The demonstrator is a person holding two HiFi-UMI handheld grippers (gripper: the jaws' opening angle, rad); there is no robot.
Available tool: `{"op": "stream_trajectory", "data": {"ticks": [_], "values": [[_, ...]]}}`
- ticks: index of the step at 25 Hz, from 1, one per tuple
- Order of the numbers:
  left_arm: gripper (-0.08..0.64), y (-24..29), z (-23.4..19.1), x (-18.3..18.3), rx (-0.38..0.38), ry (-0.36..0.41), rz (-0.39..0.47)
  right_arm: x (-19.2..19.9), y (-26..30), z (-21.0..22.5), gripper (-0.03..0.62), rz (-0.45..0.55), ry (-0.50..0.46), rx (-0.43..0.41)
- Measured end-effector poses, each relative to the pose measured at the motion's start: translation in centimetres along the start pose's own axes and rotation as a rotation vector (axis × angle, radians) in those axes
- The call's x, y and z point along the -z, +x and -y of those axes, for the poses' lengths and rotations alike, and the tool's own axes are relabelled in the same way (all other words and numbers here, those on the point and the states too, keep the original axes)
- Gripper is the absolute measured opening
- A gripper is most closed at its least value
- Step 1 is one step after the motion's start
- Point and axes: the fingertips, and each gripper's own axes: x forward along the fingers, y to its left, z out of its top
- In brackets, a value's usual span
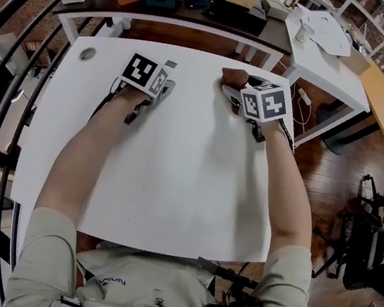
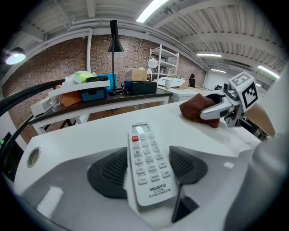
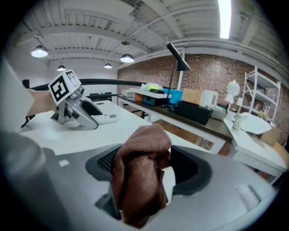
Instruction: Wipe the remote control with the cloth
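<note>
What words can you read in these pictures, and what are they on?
"HUAYU": on the remote control, near its bottom end.
Small print under it and the button labels: too small to read.
Print on the person's shirt: too blurred to read.

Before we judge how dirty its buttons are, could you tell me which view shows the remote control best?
The left gripper view: the remote control fills the centre between the jaws, buttons facing up. The right gripper view shows only its end, small, beyond the left gripper; the head view hides it under that gripper.
</note>
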Motion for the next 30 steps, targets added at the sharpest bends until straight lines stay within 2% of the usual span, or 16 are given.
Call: {"op": "stream_trajectory", "data": {"ticks": [2, 8, 10, 12, 15, 21, 25, 28, 30], "values": [[0.261, 0.0, 0.2, -0.1, 0.016, 0.014, -0.002, 0.1, 0.3, -0.2, 0.322, 0.002, -0.003, -0.007], [0.249, -0.3, 0.3, -0.1, 0.013, 0.037, 0.016, 0.8, 1.0, -0.3, 0.320, -0.010, 0.026, -0.004], [0.247, -0.5, 0.2, -0.1, -0.002, 0.046, 0.029, 1.1, 1.1, -0.2, 0.269, -0.021, 0.036, 0.004], [0.245, -0.6, 0.1, -0.2, -0.016, 0.056, 0.041, 1.2, 0.9, 0.1, 0.165, -0.029, 0.037, 0.029], [0.245, -0.8, 0.0, -0.4, -0.027, 0.062, 0.062, 1.0, 0.7, 0.4, 0.119, -0.023, 0.035, 0.047], [0.245, -1.4, -0.1, -0.7, -0.026, 0.036, 0.120, 1.2, 0.3, 0.6, 0.096, -0.004, 0.055, 0.056], [0.244, -2.2, -0.5, -1.4, -0.029, -0.005, 0.190, 0.9, 0.0, 0.8, 0.092, 0.033, 0.066, 0.057], [0.244, -3.2, -0.2, -2.3, -0.049, 0.011, 0.259, 0.5, -0.8, 1.0, 0.087, 0.081, 0.068, 0.079], [0.244, -3.9, 0.5, -2.9, -0.068, 0.049, 0.312, 0.2, -1.4, 1.2, 0.084, 0.124, 0.056, 0.104]]}}
